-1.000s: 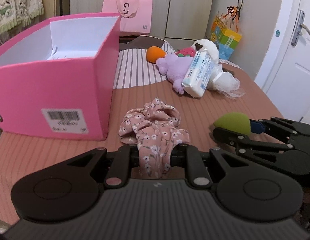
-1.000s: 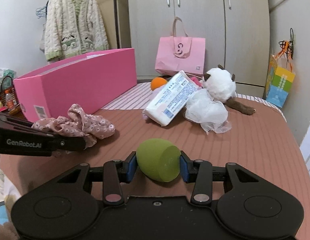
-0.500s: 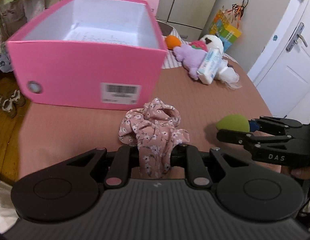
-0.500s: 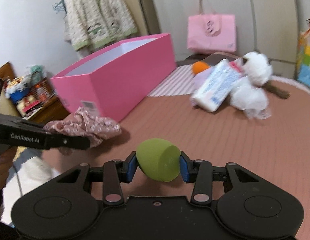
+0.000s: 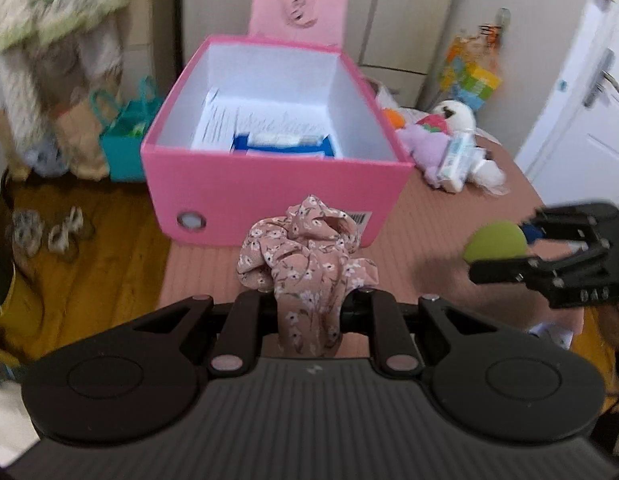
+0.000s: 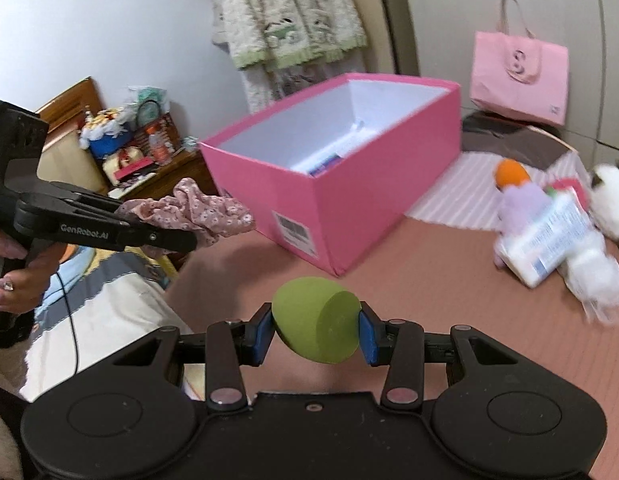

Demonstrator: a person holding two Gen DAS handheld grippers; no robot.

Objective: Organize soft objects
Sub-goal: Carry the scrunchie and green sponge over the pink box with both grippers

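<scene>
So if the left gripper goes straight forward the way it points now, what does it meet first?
Probably the near wall of the pink box, directly ahead of the left gripper and the floral scrunchie it holds. Depth is unclear; held higher, it might pass over the rim.

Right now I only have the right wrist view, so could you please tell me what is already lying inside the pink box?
Observer: A blue-and-white pack lies on the floor of the pink box against its near wall, with white papers behind it.
Operator: Thanks. How do the left tongs hold the floral scrunchie?
Observer: They pinch it at its middle, and a tail of fabric hangs below them.
Operator: And where is my green sponge from that side?
Observer: In the right tongs, it is off to the right of the floral scrunchie, not over the box opening.
</scene>
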